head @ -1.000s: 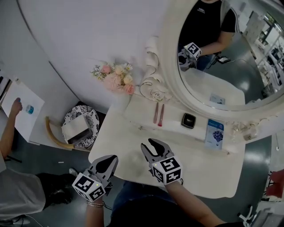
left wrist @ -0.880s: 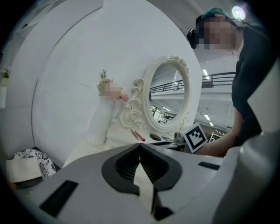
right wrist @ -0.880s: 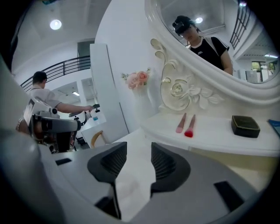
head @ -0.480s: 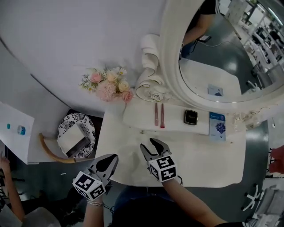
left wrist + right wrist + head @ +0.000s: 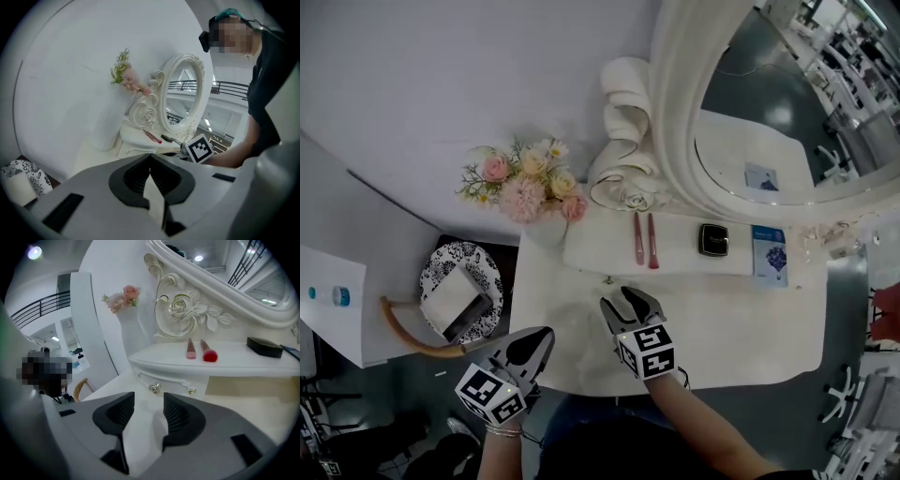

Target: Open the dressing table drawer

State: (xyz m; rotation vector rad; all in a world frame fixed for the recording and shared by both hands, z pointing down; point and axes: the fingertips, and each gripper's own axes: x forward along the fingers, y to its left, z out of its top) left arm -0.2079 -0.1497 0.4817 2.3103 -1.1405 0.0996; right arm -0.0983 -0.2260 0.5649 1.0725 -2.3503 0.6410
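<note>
The drawer (image 5: 171, 379) sits shut under the raised shelf (image 5: 225, 361) at the back of the bench (image 5: 741, 319), its two knobs (image 5: 154, 388) facing forward. The right gripper (image 5: 148, 398) hovers just in front of it, jaws apart and empty. The left gripper (image 5: 150, 158) hangs by the bench's near left corner, jaws together on nothing.

Pink flowers (image 5: 525, 187), oval mirror (image 5: 769, 122) — two brushes (image 5: 638, 236)
</note>
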